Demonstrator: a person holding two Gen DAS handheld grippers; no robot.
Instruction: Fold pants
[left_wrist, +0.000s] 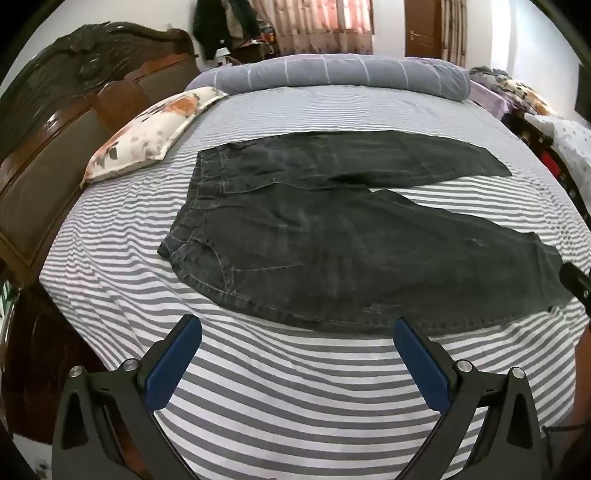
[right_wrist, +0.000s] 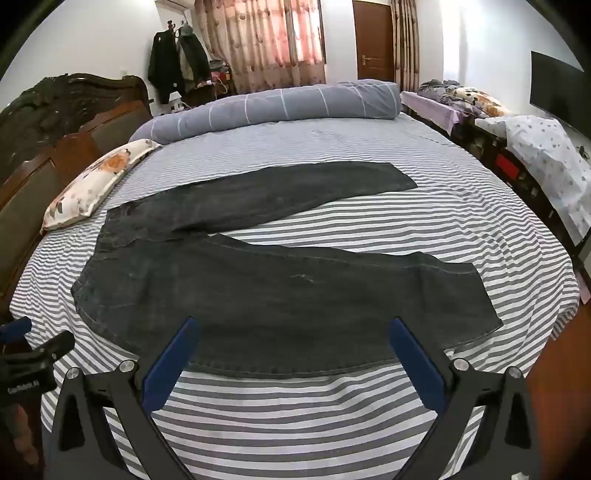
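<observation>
Home bedroom: striped bed (right_wrist: 369, 155), carved headboard (left_wrist: 74, 110), curtains (right_wrist: 266, 37).

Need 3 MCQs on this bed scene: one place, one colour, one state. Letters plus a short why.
1. Where is the pants' waistband?
A. toward the headboard
B. by the rolled duvet
C. off the bed

2. What colour are the bedsheet stripes?
A. red and white
B. grey and white
C. solid blue

3. How are the pants lying?
A. folded in half
B. flat, legs spread apart
C. bunched in a heap

Answers:
1 A, the waistband lies near the floral pillow by the headboard.
2 B, grey bands alternate with white.
3 B, striped sheet shows between the two legs.
</observation>
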